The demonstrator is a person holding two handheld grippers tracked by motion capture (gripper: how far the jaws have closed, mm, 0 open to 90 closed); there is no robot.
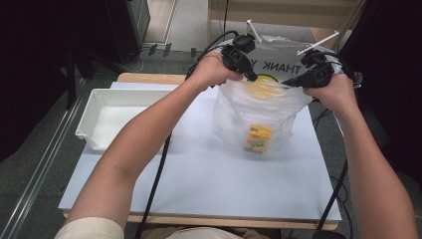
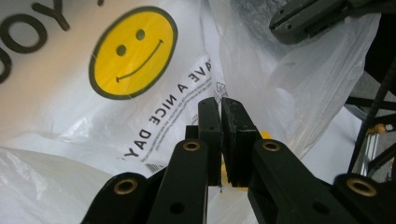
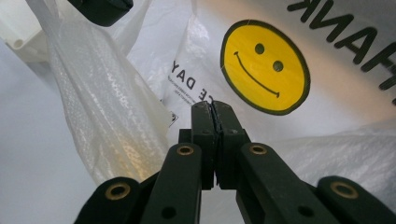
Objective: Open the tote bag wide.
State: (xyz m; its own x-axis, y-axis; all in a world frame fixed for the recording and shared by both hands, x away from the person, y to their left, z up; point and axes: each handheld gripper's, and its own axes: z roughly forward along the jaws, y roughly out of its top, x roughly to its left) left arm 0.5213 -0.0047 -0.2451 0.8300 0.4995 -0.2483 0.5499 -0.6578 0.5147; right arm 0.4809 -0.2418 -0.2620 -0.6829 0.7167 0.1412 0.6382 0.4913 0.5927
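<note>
A clear plastic bag (image 1: 234,107) stands on the white table top (image 1: 209,184) with a yellow and orange box (image 1: 258,138) inside it. My left gripper (image 1: 251,75) pinches the bag's rim on its left side, and my right gripper (image 1: 293,82) pinches the rim on its right, so the mouth is stretched between them. In the left gripper view the jaws (image 2: 220,100) stand almost together. In the right gripper view the jaws (image 3: 214,105) are pressed tight with a thin film edge between the pads. The clear bag's wall (image 3: 107,107) hangs at the left there.
Right behind the clear bag is a white bag (image 1: 278,57) printed with a yellow smiley (image 2: 133,51) and black lettering. A white tray (image 1: 124,91) sits at the table's left. Cables trail from both grippers over the table's front edge. Dark floor surrounds the table.
</note>
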